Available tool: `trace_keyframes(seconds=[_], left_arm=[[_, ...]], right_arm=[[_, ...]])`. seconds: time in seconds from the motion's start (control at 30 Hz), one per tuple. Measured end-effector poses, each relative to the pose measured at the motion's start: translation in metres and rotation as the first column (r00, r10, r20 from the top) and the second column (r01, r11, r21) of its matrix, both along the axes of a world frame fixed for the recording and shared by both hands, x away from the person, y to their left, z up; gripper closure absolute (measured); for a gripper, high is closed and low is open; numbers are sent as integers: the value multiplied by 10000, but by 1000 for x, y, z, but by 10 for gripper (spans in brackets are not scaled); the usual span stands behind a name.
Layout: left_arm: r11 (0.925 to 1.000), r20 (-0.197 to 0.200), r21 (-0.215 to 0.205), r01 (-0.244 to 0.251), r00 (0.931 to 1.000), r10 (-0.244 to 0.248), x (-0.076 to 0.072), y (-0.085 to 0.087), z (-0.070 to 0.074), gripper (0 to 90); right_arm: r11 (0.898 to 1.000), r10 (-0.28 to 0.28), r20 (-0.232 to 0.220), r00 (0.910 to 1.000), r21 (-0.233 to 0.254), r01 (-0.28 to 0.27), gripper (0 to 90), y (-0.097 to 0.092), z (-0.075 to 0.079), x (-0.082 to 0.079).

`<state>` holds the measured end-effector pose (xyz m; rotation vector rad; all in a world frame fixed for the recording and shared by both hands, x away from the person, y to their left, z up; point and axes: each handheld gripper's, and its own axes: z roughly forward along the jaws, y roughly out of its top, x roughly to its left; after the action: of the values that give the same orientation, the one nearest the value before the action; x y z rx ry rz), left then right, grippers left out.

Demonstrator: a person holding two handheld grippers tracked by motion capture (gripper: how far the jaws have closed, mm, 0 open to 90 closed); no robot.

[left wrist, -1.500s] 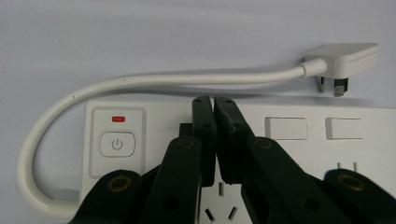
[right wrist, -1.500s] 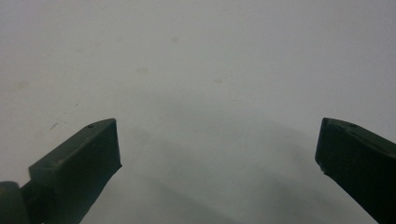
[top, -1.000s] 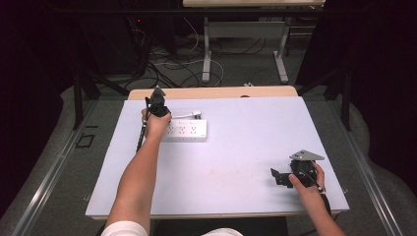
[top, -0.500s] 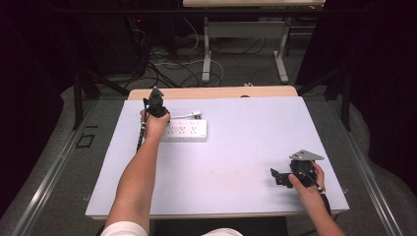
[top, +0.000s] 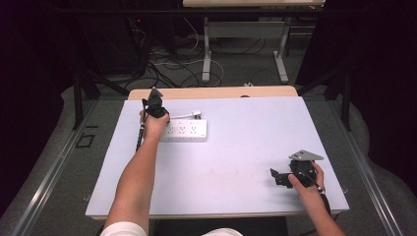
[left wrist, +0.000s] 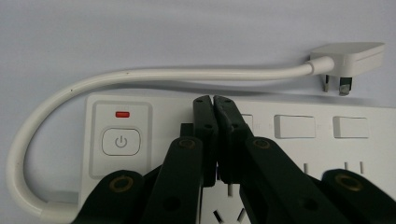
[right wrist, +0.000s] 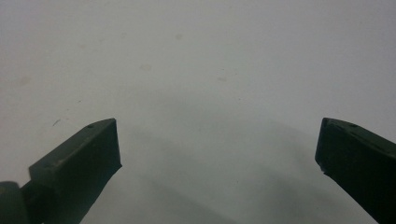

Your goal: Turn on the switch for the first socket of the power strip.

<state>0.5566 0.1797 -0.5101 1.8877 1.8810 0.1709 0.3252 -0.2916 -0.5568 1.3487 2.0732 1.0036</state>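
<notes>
A white power strip (top: pixel 187 131) lies at the back left of the pale table (top: pixel 246 147). The left gripper view shows the strip (left wrist: pixel 299 149) close up, with a round power button (left wrist: pixel 120 141) under a red light, rocker switches, a short white cable (left wrist: pixel 140 74) and its plug (left wrist: pixel 348 56) lying on the table behind. My left gripper (top: pixel 155 105) points down at the strip's left end. Its jaws are shut together, with the tips (left wrist: pixel 214 100) over the strip's far edge and nothing seen between them. Near the front right, my right gripper (top: pixel 278 177) hangs open above bare table (right wrist: pixel 217 144).
The table's wooden back edge (top: pixel 211 92) borders a dark floor with cables and a table frame (top: pixel 206 54). A black cable (top: pixel 140 135) trails from the left gripper along the person's forearm.
</notes>
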Motion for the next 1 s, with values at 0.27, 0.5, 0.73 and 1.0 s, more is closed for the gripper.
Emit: trace_keyframes(seconds=[0.27, 0.5, 0.73, 1.0], left_arm=[[9999, 75, 116, 68, 9999, -69, 0, -1, 0, 892], [9995, 141, 297, 89, 9999, -93, -2, -2, -2, 900], [9994, 367, 331, 122, 9992, -134, -2, -2, -4, 900], [9995, 459, 226, 224, 9987, -234, -2, 1, -4, 877]], right_arm=[[10000, 20, 50, 10000, -35, -20, 0, -2, 0, 0], [10000, 68, 68, 10000, 11, -68, 0, -1, 1, 0], [10000, 64, 80, 9999, -40, -64, 0, -1, 1, 1], [10000, 9, 87, 10000, -61, -8, 0, -3, 1, 0]])
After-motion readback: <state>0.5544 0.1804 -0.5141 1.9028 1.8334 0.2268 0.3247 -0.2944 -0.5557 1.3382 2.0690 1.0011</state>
